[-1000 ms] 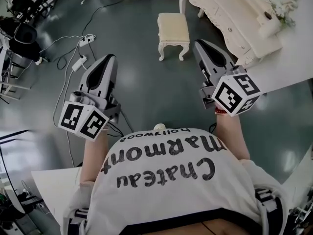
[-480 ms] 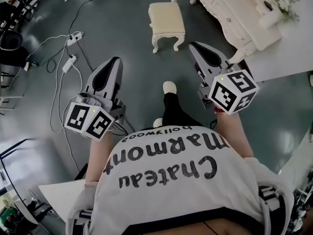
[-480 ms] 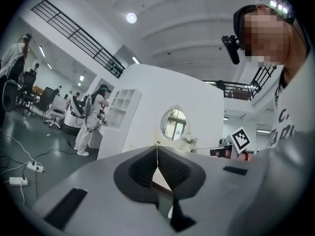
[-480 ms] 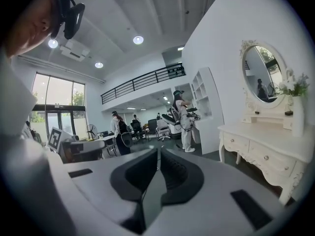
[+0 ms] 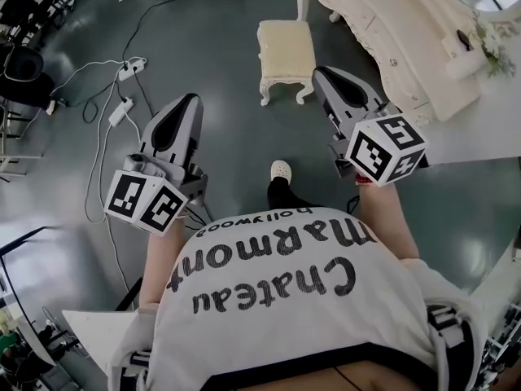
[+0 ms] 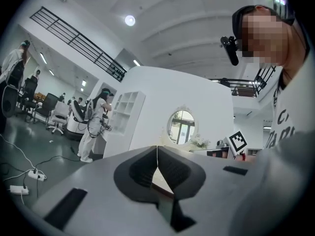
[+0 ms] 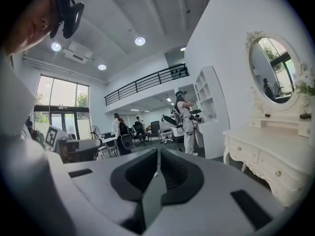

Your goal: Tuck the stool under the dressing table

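The stool (image 5: 286, 50), with a cream cushion and white curved legs, stands on the dark floor ahead of me, out in the open to the left of the white dressing table (image 5: 396, 35). My left gripper (image 5: 188, 99) is shut and empty, short of the stool and to its left. My right gripper (image 5: 320, 72) is shut and empty too, its tip just right of the stool's near right leg, not touching it. In the left gripper view the left gripper (image 6: 157, 149) has its jaws together. The right gripper (image 7: 157, 152) points past the dressing table (image 7: 263, 154) and its oval mirror (image 7: 268, 73).
Cables and power strips (image 5: 122, 76) lie on the floor at the left, with office chairs (image 5: 20, 63) beyond. A white platform (image 5: 480, 133) lies right of the dressing table. My white shoe (image 5: 280, 169) is stepping forward. A person in white (image 7: 184, 119) stands by shelves further off.
I have stepped forward: a leg and white shoe have come into view below the stool. Both grippers stayed shut and have come slightly nearer the stool.
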A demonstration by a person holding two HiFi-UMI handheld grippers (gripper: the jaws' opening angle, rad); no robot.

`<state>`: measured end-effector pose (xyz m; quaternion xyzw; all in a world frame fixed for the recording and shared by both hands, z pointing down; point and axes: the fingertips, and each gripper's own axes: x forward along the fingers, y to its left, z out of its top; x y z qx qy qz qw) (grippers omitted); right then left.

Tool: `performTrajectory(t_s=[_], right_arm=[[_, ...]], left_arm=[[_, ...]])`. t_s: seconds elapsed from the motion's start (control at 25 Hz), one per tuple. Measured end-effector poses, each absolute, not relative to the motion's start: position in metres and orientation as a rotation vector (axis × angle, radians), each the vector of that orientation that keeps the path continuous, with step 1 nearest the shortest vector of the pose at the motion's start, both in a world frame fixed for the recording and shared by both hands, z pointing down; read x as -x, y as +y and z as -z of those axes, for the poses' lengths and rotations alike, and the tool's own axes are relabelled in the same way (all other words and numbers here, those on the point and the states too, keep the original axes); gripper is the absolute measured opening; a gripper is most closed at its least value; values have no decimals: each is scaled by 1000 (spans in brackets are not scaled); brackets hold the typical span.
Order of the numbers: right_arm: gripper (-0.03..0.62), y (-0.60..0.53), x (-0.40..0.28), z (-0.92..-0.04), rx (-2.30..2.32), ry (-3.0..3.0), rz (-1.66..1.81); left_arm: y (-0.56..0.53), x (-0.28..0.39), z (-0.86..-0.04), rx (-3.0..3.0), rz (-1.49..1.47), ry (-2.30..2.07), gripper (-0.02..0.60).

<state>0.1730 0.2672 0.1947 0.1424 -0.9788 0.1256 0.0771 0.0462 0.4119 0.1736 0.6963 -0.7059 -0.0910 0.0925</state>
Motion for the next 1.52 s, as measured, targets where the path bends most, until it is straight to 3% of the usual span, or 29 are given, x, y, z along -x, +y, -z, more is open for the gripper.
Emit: performTrajectory(t_s=[0.6,1.2,1.52], right_arm=[[38,93,-132,-173,-397,-3013,-328],[37,35,-87,-213,-378,-2937,-397],[38,-23,-50,-229,-490,-2887,-447]], left_arm=[[247,5,-150,-2095,317,-2198,24],[175,36,-183,-2088,297,-2103,23],[103,88,-196,-2122,290,-2017,23]])
